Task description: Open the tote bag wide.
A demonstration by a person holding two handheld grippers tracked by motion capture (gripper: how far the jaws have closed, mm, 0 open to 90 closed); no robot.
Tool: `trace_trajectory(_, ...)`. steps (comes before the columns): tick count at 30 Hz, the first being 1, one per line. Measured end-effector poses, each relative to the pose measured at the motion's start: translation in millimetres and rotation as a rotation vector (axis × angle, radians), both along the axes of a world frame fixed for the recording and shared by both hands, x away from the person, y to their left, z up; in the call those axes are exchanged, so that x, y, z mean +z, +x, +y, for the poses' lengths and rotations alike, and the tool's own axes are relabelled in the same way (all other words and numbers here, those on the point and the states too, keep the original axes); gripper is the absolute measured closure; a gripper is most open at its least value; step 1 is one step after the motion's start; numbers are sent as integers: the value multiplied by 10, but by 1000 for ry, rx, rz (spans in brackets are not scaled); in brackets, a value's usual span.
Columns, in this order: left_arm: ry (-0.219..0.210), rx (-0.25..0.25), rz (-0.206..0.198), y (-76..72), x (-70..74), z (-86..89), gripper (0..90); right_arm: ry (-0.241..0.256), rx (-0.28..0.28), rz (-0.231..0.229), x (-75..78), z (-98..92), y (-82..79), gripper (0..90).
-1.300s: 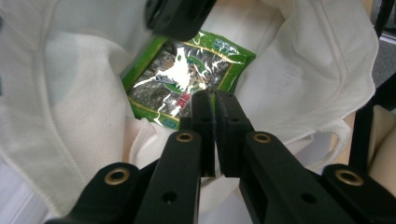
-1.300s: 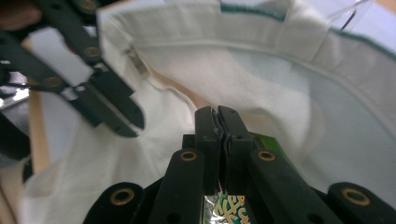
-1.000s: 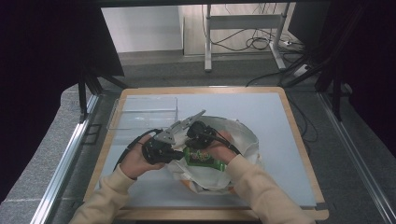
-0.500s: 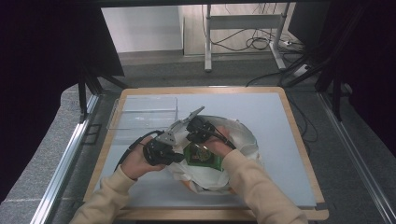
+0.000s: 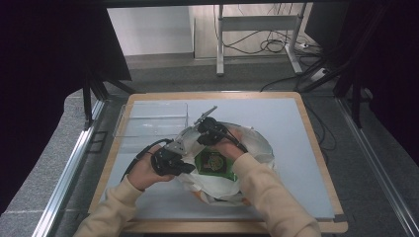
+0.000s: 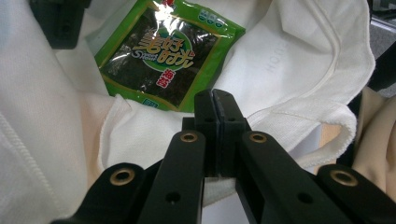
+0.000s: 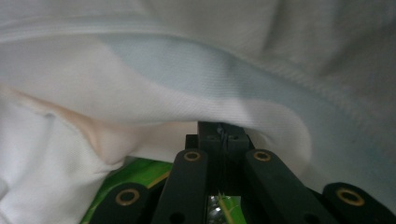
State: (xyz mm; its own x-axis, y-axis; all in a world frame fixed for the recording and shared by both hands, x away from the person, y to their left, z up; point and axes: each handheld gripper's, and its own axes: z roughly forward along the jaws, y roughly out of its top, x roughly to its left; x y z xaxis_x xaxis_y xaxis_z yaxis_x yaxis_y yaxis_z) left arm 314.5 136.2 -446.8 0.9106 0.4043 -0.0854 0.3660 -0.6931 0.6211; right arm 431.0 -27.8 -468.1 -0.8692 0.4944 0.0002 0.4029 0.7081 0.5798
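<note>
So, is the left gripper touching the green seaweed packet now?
Apart. In the left gripper view, the left gripper is shut on the white bag hem, and a strip of white cloth lies between it and the green seaweed packet.

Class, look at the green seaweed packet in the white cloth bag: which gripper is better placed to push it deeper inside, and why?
Probably the right gripper: it is shut on the seaweed packet, while the left gripper pinches the white cloth bag edge.

Table evenly lit, surroundings dark; right gripper view blurred close up.
</note>
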Motion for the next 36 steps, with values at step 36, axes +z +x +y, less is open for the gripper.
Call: trace_trajectory(36,23,-8,34,14,-59,-10,898,-168,-42,16,185,-730,-324,874)
